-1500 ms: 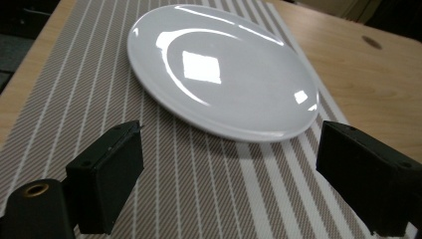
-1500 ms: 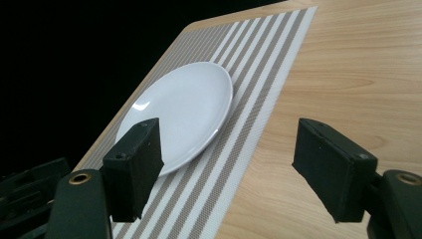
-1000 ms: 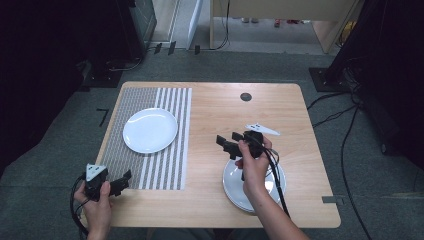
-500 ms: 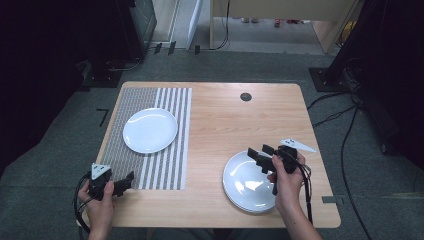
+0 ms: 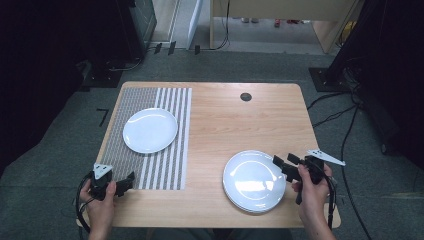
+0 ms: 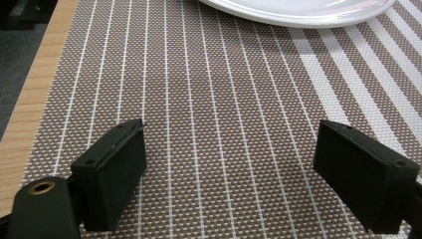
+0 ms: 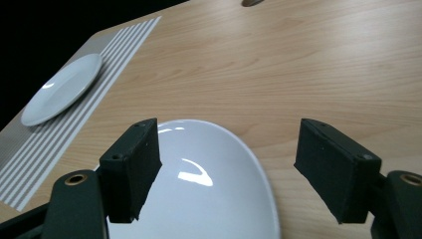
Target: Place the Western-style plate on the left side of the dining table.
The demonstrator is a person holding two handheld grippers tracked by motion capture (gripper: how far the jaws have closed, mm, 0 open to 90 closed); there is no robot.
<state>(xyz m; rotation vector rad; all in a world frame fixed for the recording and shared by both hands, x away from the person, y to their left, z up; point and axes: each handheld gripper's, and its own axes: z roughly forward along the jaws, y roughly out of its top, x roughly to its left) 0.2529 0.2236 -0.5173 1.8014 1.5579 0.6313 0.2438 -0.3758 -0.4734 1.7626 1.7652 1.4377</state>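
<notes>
At the near right edge of the light wooden table (image 5: pixel 220 120), I keep the right gripper (image 5: pixel 285 164) spread, level it with the stacked round white plates' (image 5: pixel 253 181) rim, then pinch only the top one.

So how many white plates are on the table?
2 places with plates: one plate lies on the striped placemat, and a stack of plates sits on bare wood near the right gripper. How many are stacked is unclear.
</notes>
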